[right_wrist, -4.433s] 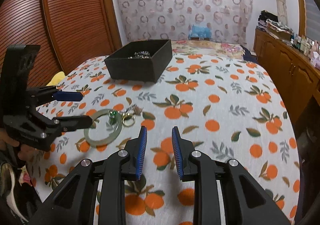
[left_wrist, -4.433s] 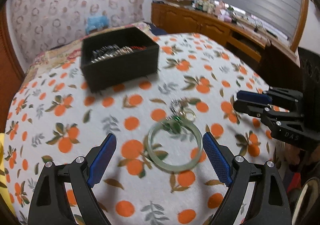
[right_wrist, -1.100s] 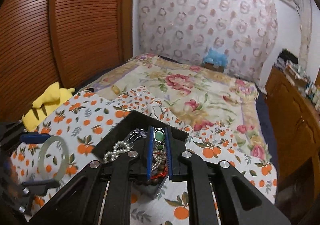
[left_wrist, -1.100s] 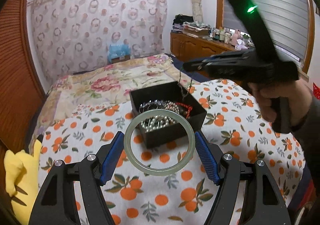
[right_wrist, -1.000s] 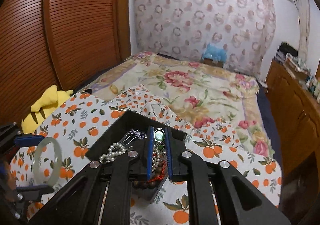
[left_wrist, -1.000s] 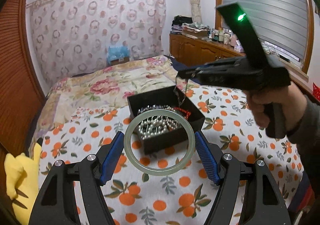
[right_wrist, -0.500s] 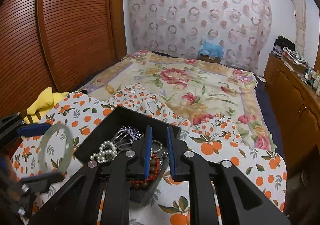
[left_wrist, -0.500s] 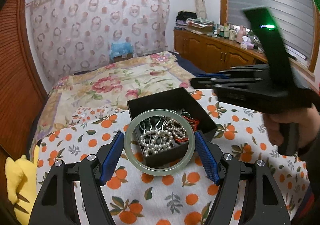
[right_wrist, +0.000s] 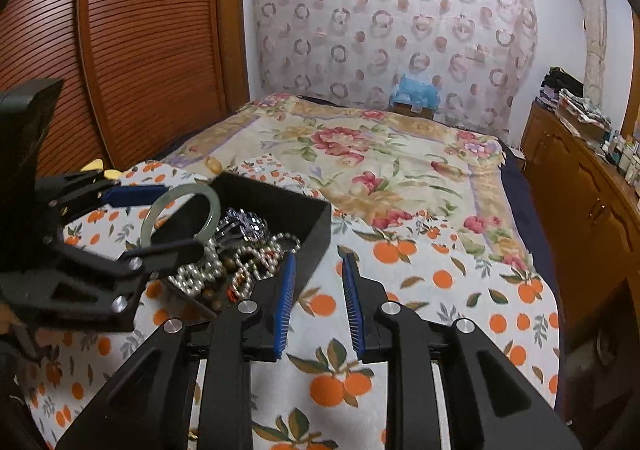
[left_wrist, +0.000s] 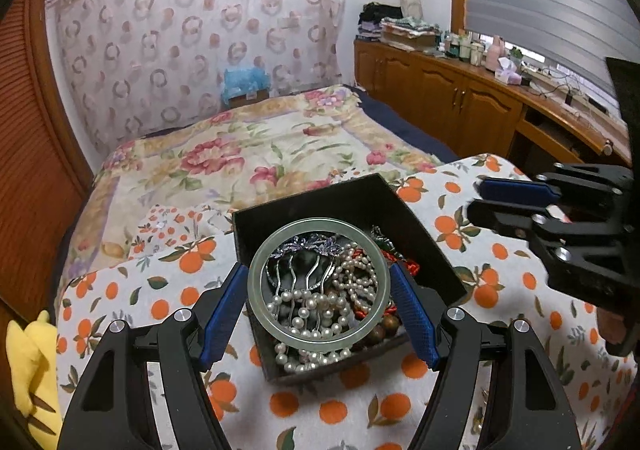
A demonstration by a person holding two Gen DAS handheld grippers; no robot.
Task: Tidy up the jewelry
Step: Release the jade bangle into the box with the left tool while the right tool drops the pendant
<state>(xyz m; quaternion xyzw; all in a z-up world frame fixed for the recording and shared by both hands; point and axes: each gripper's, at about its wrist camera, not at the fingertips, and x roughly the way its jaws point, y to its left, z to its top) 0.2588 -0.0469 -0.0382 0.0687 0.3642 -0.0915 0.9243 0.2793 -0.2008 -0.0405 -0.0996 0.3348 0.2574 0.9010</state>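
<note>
A: Left wrist view first. What have you got?
B: My left gripper [left_wrist: 318, 292] clamps the bangle [left_wrist: 318, 284] by its sides, held over the near part of the box [left_wrist: 416, 234]. Pearls [left_wrist: 316, 306] show through the ring. The right gripper [left_wrist: 486, 198] sits at the right, beside the box.

A: And the right wrist view?
B: My right gripper [right_wrist: 318, 282] has its jaws opening, with nothing between them, above the cloth [right_wrist: 440, 278] just right of the box [right_wrist: 304, 234]. The bangle [right_wrist: 182, 214] looks clear of the beads, though I can't be sure.
</note>
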